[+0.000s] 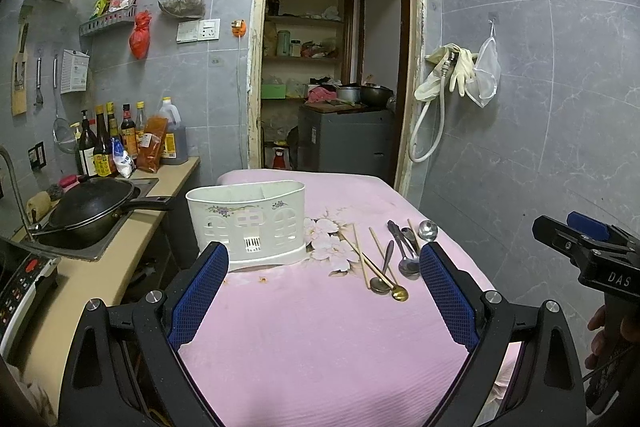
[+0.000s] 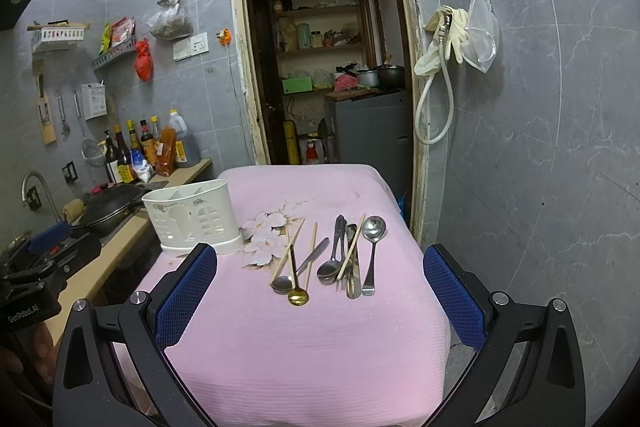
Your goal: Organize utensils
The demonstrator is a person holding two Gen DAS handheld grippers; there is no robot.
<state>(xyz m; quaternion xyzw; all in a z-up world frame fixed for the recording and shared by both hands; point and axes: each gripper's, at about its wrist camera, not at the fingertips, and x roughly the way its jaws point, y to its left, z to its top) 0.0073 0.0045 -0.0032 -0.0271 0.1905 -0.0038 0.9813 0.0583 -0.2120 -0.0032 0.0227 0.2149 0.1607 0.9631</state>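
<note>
Lying loose on the pink surface (image 2: 304,339) are the spoons (image 2: 352,259) and chopsticks (image 2: 311,253), in a messy bunch just right of the white holder (image 2: 192,223), which stands upright at the far left side near the flower print (image 2: 264,235). Both tongs, the left tongs (image 1: 324,267) and the right tongs (image 2: 320,267), hang above the near part of the surface with their blue pads (image 2: 186,297) spread wide and nothing between them. A gold spoon (image 2: 298,297) lies closest to the front, and a black pan (image 1: 92,207) sits on the counter to the left
</note>
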